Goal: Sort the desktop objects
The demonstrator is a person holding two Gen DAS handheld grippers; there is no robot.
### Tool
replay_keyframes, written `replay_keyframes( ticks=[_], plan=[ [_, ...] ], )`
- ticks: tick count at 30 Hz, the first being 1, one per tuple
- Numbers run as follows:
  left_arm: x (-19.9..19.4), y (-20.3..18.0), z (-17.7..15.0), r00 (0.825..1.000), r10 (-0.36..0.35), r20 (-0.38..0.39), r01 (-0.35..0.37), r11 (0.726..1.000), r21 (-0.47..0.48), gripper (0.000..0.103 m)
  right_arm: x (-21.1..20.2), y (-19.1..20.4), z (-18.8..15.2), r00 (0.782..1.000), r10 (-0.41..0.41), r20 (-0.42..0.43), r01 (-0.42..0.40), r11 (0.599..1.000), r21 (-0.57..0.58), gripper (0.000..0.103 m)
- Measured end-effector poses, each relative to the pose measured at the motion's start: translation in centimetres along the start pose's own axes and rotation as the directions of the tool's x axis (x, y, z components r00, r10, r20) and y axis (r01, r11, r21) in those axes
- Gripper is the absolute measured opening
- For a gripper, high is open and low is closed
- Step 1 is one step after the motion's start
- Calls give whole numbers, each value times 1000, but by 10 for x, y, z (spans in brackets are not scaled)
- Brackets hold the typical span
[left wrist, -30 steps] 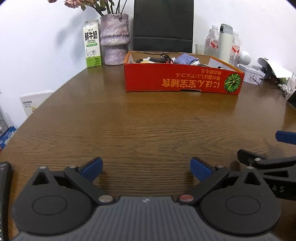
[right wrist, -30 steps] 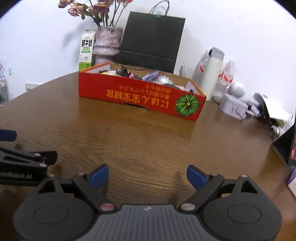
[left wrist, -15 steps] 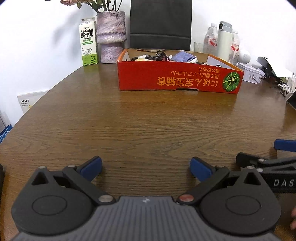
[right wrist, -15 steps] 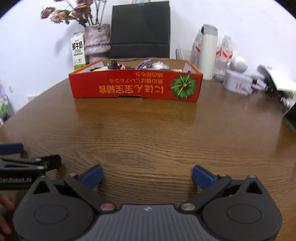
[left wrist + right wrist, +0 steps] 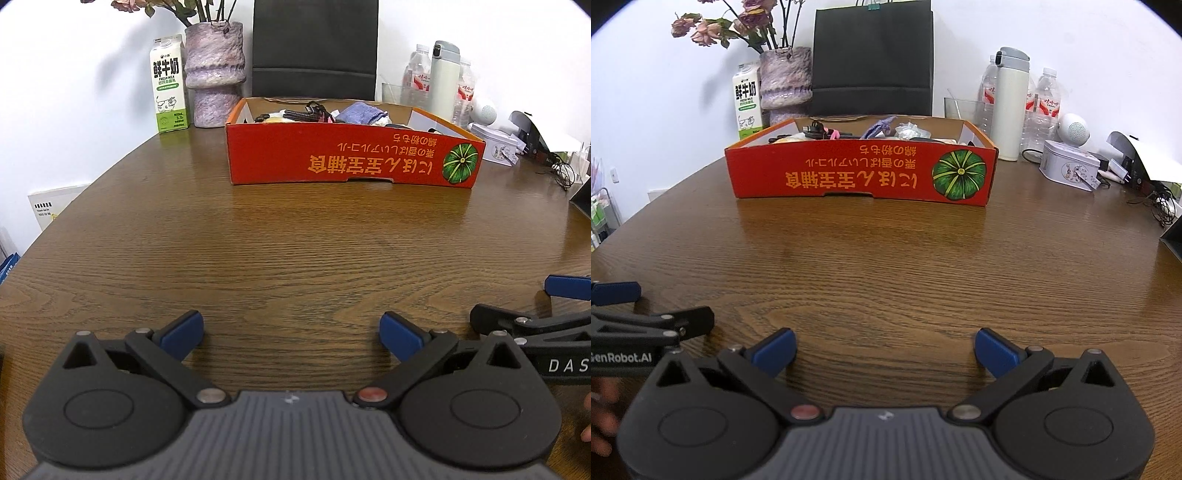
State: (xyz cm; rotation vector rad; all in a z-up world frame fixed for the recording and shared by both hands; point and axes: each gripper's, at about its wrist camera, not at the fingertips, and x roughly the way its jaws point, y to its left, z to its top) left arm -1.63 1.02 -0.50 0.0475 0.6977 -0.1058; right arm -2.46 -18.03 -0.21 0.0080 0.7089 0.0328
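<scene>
Along the bottom of the left wrist view, the left gripper sat low over the wooden table, jaws spread wide, bare wood between the blue pads and nothing gripped. At the lower right edge of that frame part of the right gripper came in sideways, beside the left one.

Bottom of the right wrist view: right gripper likewise spread wide, blue pads well apart, only table grain between them. Left gripper entered from the lower left edge, with blurred fingers of a hand under it.

Task's things: upper centre of both frames, a red cardboard box stood on the far part of the table, its print upside down, a green pumpkin picture at the right end of its front wall. In the right wrist view the red cardboard box held a jumble of small items, including black cables, a bluish-purple cloth and crumpled clear wrapping; the rest was too low behind the wall to make out. Table between grippers and box was bare wood.

Upper left, behind the box: milk carton and a mottled purple vase with dried roses. Upper centre: black paper bag against the wall. Upper right: white thermos, water bottles, a small tin.
</scene>
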Motion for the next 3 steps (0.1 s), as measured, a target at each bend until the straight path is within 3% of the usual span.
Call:
replay_keyframes(
  ticks=[3],
  plan=[
    [0, 0, 0, 1000, 0, 0, 0, 1000, 0, 103, 0, 0, 0, 1000, 0, 0, 0, 1000, 1, 103]
  ],
)
